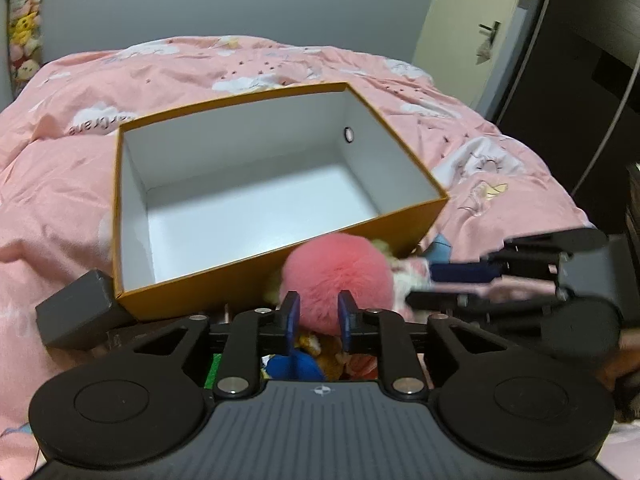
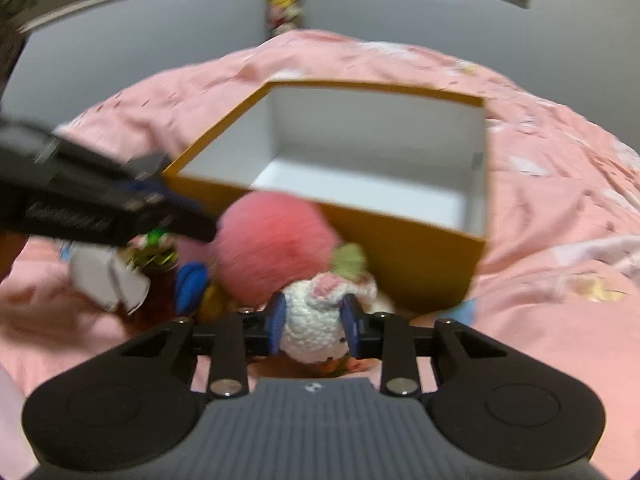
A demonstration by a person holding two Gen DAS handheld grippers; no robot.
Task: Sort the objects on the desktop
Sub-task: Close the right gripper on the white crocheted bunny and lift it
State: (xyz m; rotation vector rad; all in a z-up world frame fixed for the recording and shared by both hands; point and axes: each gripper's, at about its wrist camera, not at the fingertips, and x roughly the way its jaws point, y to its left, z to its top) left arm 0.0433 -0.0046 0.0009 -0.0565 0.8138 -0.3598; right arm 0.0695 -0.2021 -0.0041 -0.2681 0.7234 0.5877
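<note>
Your left gripper [image 1: 319, 316] sits low in the centre of the left wrist view, its blue pads narrowed onto the near side of a pink pompom [image 1: 340, 276]; the fur bulges between them, so it looks pinched, though how firmly you cannot tell. The pompom lies against the near wall of the orange box [image 1: 276, 276], which fills the middle of the frame with its white inside showing, resting on the pink quilt [image 1: 60, 184]. A grey block [image 1: 76, 312] touches the box's lower left corner. Below your pads, a blue toy [image 1: 294, 366] and other small plush pieces crowd the bottom centre. In the right wrist view, which is blurred, your right gripper [image 2: 314, 326] holds a white crochet toy [image 2: 312, 332] between its pads at bottom centre, jaws partly closed against its sides. The pompom [image 2: 272, 244] lies just above and left of it, the box [image 2: 400, 248] behind to the right, and your left gripper comes in from the left edge.
</note>
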